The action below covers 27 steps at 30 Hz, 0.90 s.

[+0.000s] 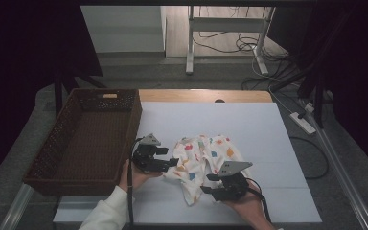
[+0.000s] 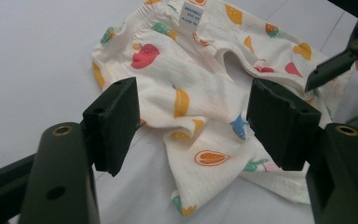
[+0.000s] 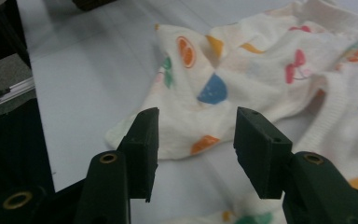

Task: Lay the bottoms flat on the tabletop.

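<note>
A small cream garment (image 1: 202,163) printed with coloured fruit lies crumpled on the white table top (image 1: 249,124). My left gripper (image 1: 168,157) hovers at its left edge, open, its jaws wide apart over the cloth (image 2: 191,107) with nothing between them. At the garment's near right edge my right gripper (image 1: 210,183) is also open, its jaws framing a folded corner of the cloth (image 3: 242,79) without touching it. The right gripper's tip (image 2: 342,63) shows at the far right of the left gripper view. A white label (image 2: 189,12) sits at the garment's waistband.
A dark brown wicker basket (image 1: 57,143) stands along the table's left side, close to my left hand. Beyond the table are a desk frame (image 1: 225,36) and cables on the floor, and a power strip (image 1: 303,122) to the right.
</note>
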Each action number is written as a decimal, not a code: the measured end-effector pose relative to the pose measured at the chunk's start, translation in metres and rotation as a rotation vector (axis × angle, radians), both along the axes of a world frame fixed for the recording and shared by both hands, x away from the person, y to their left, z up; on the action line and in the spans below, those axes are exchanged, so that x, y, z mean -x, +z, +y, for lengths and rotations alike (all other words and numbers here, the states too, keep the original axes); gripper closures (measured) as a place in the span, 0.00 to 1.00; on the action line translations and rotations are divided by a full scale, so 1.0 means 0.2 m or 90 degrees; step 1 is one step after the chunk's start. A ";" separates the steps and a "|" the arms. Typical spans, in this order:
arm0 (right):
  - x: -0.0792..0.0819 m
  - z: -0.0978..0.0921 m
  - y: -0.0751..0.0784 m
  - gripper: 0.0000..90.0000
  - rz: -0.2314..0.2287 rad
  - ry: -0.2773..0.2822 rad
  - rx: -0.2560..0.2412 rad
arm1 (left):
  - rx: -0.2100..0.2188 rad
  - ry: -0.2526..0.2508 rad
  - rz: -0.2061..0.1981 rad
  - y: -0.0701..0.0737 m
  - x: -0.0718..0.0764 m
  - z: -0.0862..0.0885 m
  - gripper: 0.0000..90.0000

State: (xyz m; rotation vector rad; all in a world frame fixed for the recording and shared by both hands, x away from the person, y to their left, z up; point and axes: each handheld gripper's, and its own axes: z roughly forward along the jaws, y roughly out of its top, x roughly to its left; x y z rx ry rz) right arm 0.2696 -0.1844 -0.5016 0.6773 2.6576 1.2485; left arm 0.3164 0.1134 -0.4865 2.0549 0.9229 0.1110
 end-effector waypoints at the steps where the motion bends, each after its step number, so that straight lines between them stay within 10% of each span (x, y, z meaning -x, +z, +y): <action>1: 0.01 0.01 0.00 0.56 0.002 0.005 0.001 | 0.000 0.001 0.001 0.00 0.00 0.00 0.37; 27: 0.09 0.33 -0.10 0.56 0.015 0.092 0.047 | 0.002 0.003 0.002 0.00 0.00 0.01 0.37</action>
